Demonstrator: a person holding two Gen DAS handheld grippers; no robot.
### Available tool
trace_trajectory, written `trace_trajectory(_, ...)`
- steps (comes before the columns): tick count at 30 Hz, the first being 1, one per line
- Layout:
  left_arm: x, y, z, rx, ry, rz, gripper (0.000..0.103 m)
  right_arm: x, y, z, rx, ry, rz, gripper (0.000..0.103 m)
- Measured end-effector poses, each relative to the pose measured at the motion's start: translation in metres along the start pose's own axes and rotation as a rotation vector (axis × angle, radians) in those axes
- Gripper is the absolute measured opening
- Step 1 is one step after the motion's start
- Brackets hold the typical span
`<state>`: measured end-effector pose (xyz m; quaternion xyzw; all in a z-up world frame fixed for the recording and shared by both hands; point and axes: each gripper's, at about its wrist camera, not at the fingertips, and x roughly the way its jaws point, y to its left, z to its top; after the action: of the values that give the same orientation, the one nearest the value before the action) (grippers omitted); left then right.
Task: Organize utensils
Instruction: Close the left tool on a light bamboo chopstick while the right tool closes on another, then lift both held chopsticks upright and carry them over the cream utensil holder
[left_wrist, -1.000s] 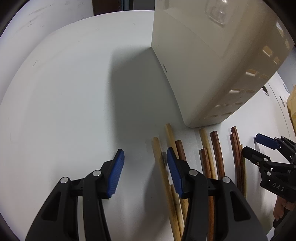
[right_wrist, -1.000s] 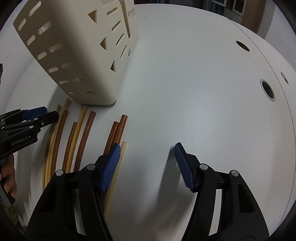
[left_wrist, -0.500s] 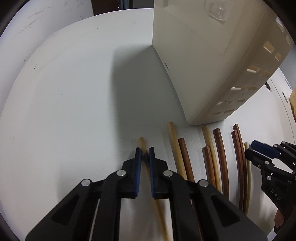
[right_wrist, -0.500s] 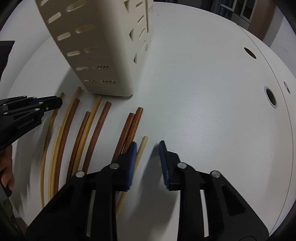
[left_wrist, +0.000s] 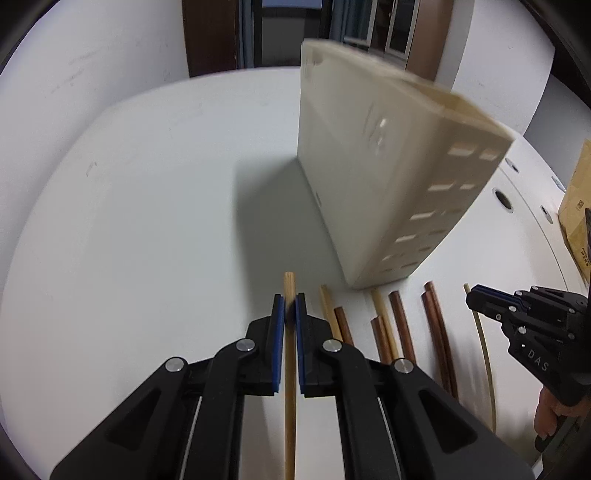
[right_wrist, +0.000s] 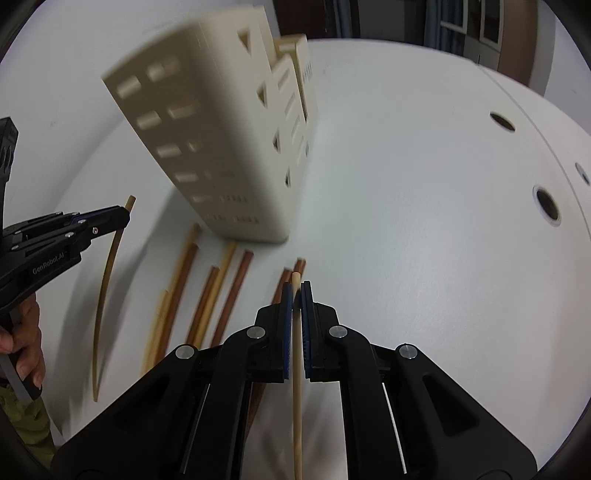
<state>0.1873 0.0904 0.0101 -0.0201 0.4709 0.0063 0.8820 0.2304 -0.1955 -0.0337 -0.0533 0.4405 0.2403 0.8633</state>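
Several light and dark wooden chopsticks (left_wrist: 399, 321) lie side by side on the white table in front of a cream slotted utensil holder (left_wrist: 373, 177). My left gripper (left_wrist: 290, 302) is shut on a light chopstick (left_wrist: 290, 387) and holds it off the table. My right gripper (right_wrist: 296, 291) is shut on a pale chopstick (right_wrist: 296, 387), also lifted. The holder (right_wrist: 221, 155) and the lying chopsticks (right_wrist: 207, 295) show in the right wrist view too. Each gripper appears in the other's view: the right gripper (left_wrist: 476, 295) and the left gripper (right_wrist: 122, 216).
The round white table (right_wrist: 424, 221) has cable holes (right_wrist: 546, 203) at its right side. A cardboard box (left_wrist: 576, 206) stands at the far right edge in the left wrist view. A dark doorway lies beyond the table.
Both grippers closed on a chopstick each and have risen from the table with them. The right gripper finished shutting in the last half second.
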Motion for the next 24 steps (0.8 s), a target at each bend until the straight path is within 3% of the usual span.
trace_trajectory(10, -0.056, -0.016, -0.003, 0.009, -0.157, -0.019, 0.006, -0.042, 0.001, 0.020, -0.048, -0.176, 0.017, 0.004)
trace_trajectory(24, -0.116, -0.020, 0.022, -0.005, -0.371, -0.058, 0.006, -0.088, -0.008, 0.041, -0.065, -0.373, 0.084, 0.004)
